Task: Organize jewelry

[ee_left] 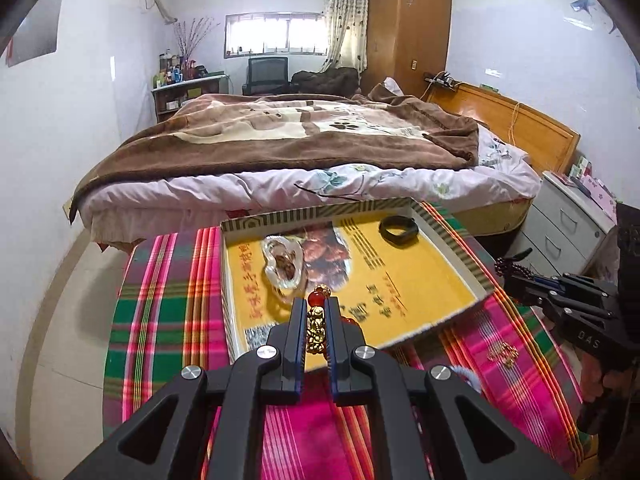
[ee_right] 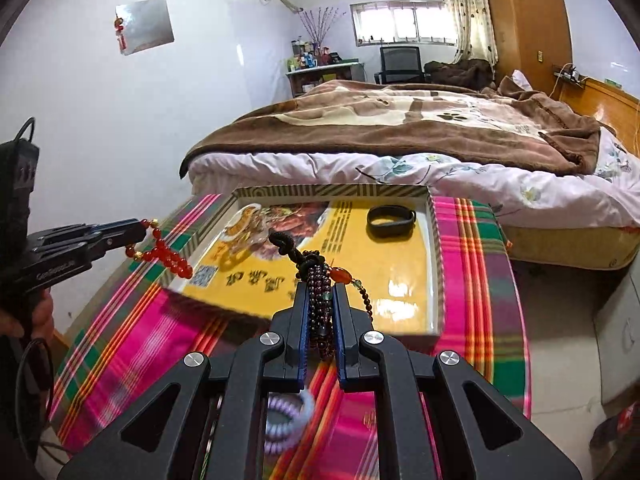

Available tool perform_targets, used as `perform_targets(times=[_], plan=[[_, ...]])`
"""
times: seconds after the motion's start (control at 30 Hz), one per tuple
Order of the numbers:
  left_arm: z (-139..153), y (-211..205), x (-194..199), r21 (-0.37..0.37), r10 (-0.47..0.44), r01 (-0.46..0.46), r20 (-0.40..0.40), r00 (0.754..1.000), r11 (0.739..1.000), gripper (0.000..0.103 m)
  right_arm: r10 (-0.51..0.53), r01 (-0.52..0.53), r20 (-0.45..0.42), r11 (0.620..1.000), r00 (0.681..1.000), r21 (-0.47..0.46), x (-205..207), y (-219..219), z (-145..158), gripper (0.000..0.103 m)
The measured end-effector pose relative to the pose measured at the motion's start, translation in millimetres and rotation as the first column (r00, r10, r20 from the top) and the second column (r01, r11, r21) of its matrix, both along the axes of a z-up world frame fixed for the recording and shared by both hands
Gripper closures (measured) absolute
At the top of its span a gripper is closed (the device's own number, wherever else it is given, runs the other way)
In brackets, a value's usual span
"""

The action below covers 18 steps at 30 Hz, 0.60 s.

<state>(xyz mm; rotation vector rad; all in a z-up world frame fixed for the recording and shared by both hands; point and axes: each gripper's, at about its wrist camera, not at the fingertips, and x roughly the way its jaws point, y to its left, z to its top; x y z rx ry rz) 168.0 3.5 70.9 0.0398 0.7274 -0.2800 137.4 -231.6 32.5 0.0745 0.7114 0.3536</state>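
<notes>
My left gripper (ee_left: 316, 312) is shut on a red and gold bead bracelet (ee_left: 317, 320), held above the near edge of the yellow box tray (ee_left: 404, 280). From the right wrist view the same bracelet (ee_right: 164, 254) hangs from the left gripper (ee_right: 138, 232). My right gripper (ee_right: 320, 296) is shut on a dark garnet bead string (ee_right: 320, 300) with a black knotted cord, above the tray (ee_right: 400, 272). A black band (ee_left: 399, 230) (ee_right: 390, 221) and a clear bag with a brown piece (ee_left: 282, 262) lie in the tray.
The tray sits on a plaid cloth (ee_left: 168, 300) over a table. A small gold piece (ee_left: 502, 354) and a lilac coil hair tie (ee_right: 288, 420) lie on the cloth. A bed (ee_left: 300, 152) stands just beyond, with drawers (ee_left: 568, 224) at the right.
</notes>
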Motion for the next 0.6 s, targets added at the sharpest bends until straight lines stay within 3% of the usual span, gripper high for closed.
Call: perform_targets(times=[0.6], plan=[[-63,20,60,0.013,0.065,-0.064,-0.121,0.990,0.998,0.095,0.038,-0.040,-0.182,0.999,0.982,-0.011,145,40,-39,0.092]])
